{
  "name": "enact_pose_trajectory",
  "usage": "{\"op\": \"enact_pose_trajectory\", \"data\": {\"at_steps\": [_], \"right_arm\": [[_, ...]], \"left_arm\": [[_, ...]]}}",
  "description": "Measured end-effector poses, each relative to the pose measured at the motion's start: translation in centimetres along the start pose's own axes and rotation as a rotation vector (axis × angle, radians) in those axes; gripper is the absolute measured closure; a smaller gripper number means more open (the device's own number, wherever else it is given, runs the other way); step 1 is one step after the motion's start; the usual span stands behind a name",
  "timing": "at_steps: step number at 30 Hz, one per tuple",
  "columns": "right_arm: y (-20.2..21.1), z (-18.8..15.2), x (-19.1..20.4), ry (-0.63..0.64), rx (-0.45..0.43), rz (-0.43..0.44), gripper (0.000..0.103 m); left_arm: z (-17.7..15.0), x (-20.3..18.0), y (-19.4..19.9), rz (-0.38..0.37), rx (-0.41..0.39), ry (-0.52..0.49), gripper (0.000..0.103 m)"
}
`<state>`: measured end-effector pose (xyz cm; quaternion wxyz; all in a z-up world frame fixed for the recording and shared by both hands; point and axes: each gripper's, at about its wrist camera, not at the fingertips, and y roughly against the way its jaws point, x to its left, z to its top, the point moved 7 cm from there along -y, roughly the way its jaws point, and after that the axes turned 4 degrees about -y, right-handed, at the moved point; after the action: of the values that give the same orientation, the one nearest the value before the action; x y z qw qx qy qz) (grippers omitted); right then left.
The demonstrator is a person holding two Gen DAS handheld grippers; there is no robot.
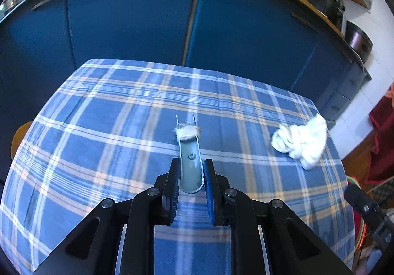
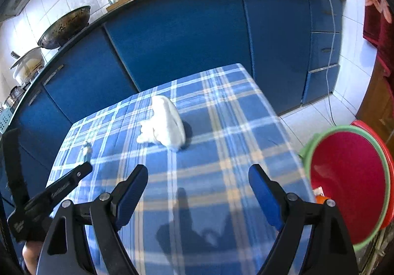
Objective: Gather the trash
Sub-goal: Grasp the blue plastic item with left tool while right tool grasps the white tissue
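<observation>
My left gripper (image 1: 190, 169) is shut on the rear end of a grey plastic piece (image 1: 190, 152) with a wad of white fluff (image 1: 187, 133) across it, held over the blue plaid tablecloth (image 1: 110, 152). A crumpled white tissue (image 1: 301, 140) lies to its right near the table edge. In the right wrist view the tissue (image 2: 165, 124) lies ahead and left of my right gripper (image 2: 198, 176), which is open and empty above the cloth (image 2: 221, 152). The left gripper's body (image 2: 51, 191) shows at the left, with the grey piece (image 2: 86, 150) small beyond it.
A red bin with a green rim (image 2: 349, 176) stands beside the table's right edge, below it. Blue kitchen cabinets (image 1: 147, 16) stand behind the table. A wok (image 2: 65, 26) and pots sit on the counter. The right gripper's body (image 1: 367, 211) shows at the right.
</observation>
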<state>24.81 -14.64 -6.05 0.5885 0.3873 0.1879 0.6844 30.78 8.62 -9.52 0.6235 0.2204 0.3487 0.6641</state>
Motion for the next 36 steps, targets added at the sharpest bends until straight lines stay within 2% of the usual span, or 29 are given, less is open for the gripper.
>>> {"op": "enact_pose_trajectory", "data": {"at_steps": [12, 16, 22, 26, 36], "right_arm": [[-5.9, 1.7, 2.7, 0.059, 0.033, -0.035, 0.019], [-7.4, 1.6, 3.2, 0.079, 0.06, -0.033, 0.034], [-7.3, 1.0, 3.7, 0.137, 0.059, -0.046, 0.087], [-6.6, 0.5, 3.6, 0.134, 0.07, -0.02, 0.091], [-1.9, -0.6, 3.3, 0.12, 0.027, 0.036, 0.092]], "left_arm": [[-0.5, 0.8, -1.4, -0.018, 0.027, 0.03, 0.084], [-0.6, 0.8, -1.4, -0.023, 0.027, 0.029, 0.084], [-0.7, 0.6, -1.4, -0.024, 0.027, 0.018, 0.084], [-0.6, 0.2, -1.0, -0.029, 0.019, 0.009, 0.084], [-0.5, -1.6, 1.8, -0.062, -0.021, -0.031, 0.084]]}}
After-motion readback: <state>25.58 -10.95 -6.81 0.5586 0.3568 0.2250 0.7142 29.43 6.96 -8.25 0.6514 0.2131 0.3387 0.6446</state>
